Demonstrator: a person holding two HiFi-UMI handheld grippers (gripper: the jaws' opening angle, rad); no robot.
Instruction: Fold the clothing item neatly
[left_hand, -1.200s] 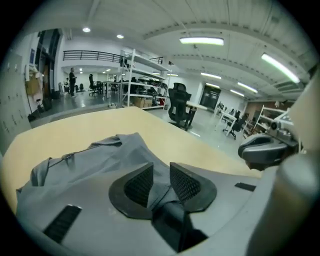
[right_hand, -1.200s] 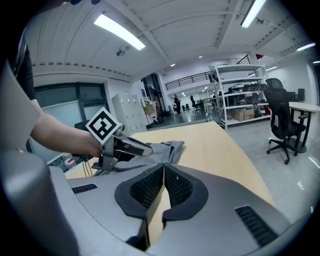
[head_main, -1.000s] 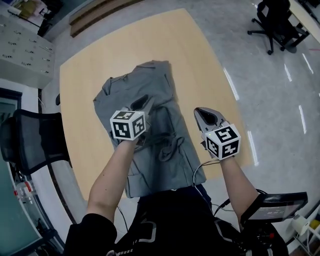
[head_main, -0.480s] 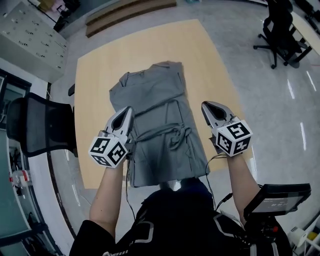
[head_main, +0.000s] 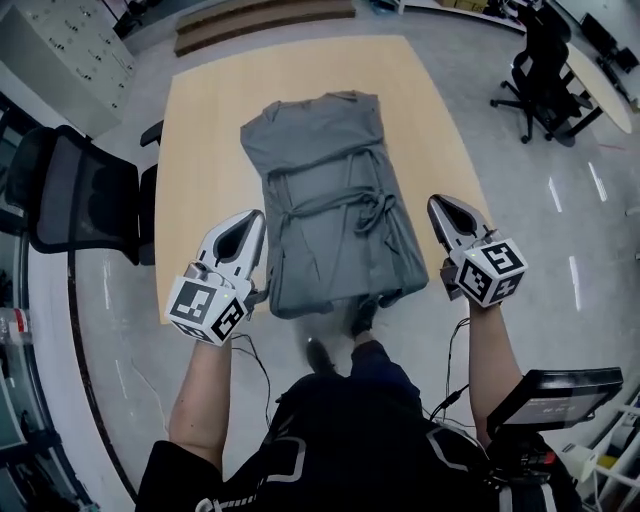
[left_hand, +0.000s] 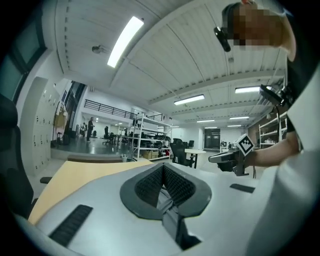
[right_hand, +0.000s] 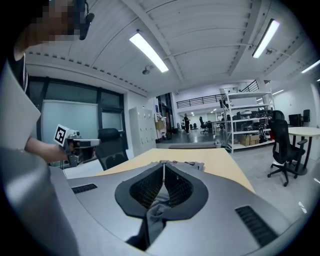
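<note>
Lying folded lengthwise, grey garment (head_main: 330, 200) crosses table (head_main: 210, 120).

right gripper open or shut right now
Shut on the garment: the right gripper has its jaws together, with grey cloth pinched between them.

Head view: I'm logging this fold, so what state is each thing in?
garment, partly folded, lying flat on the table
left claw, shut on the garment's fabric
right claw, shut on the garment's fabric
</note>
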